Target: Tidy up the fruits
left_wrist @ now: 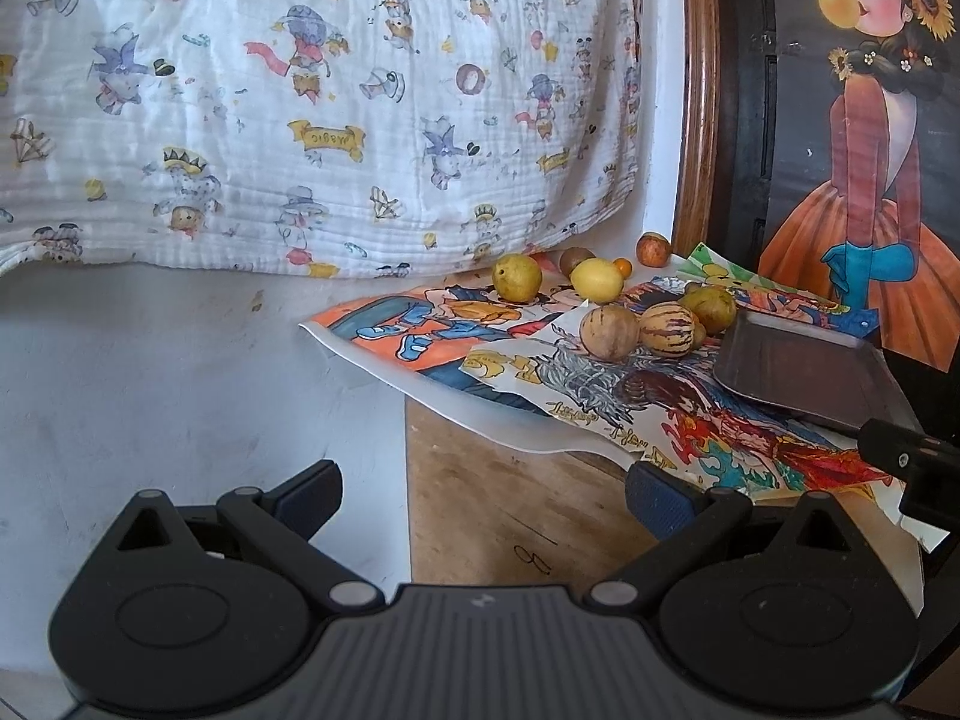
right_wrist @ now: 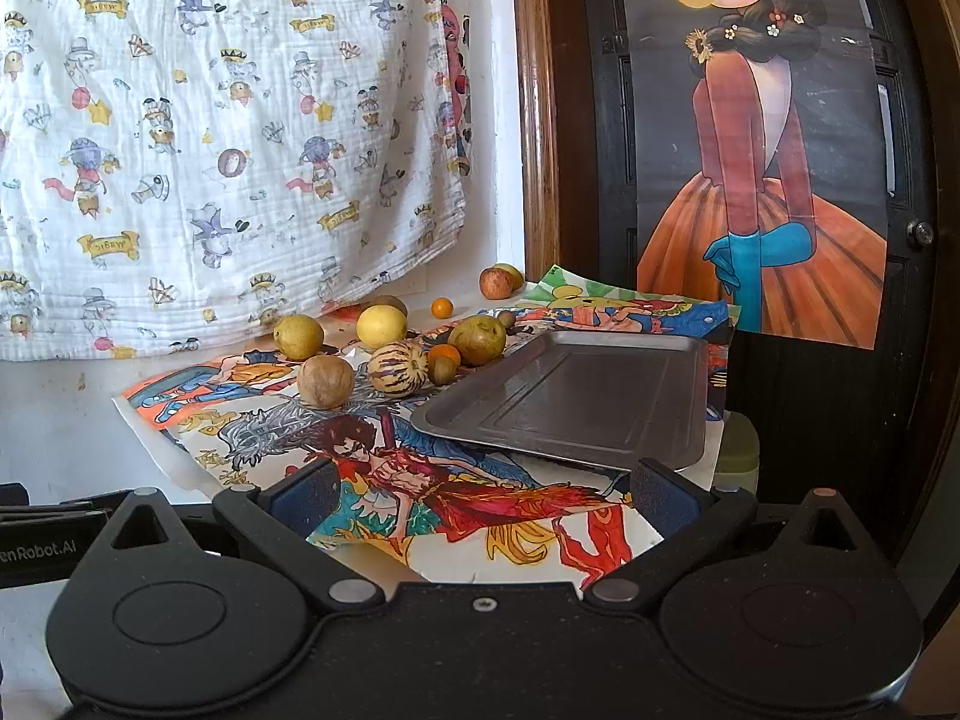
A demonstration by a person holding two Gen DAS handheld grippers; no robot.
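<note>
Left wrist view: left tongs gape wide, empty; the fruits lie ahead and rightward, well apart.

Right wrist view: right tongs wide, empty; metal tray just ahead, fruits beyond-left — right hand looks nearer.

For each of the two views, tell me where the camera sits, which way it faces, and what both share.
Left wrist: on the left claw, open and low at the table's left, facing right-forward toward the fruits; the right claw's tip shows at the right edge.
Right wrist: on the right claw, open, facing straight over the drawings to the empty metal tray and the fruits behind it.
Shared: tray, striped melon, yellow lemon, cartoon cloth, girl poster.
</note>
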